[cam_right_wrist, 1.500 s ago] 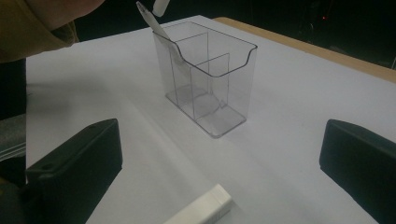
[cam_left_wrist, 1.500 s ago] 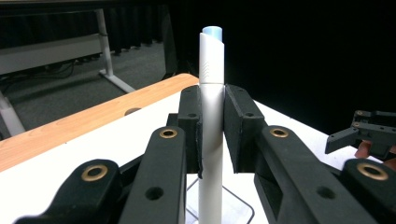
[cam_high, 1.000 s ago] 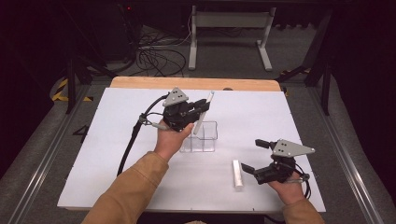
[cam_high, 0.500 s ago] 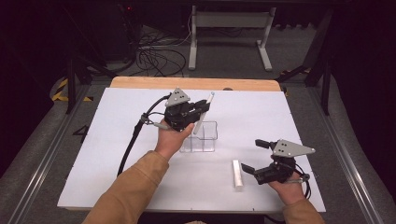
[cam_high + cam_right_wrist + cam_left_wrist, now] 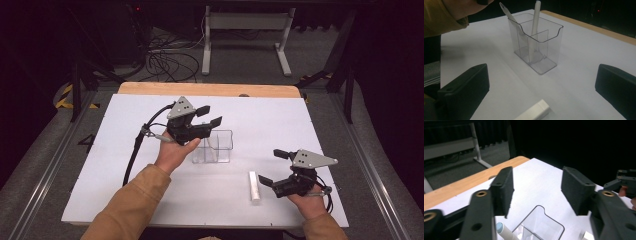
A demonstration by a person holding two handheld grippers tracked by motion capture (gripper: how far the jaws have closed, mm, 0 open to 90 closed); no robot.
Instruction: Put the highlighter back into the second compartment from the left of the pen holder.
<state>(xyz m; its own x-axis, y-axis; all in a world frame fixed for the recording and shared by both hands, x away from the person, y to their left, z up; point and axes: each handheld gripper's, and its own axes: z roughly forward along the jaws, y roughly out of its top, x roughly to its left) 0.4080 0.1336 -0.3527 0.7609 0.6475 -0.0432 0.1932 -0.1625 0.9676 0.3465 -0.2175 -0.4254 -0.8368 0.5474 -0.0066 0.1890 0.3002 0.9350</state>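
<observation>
Left tool (image 5: 209, 116) just opened, empty, above clear holder (image 5: 214, 147) with two pens (image 5: 534, 27). Right tool (image 5: 273, 166) apart, beside white marker (image 5: 255, 185).

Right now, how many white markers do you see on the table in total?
3. Two stand leaning inside the clear holder: one marker in the far section, another marker at its left end. A third marker lies flat on the table near the right gripper.
</observation>
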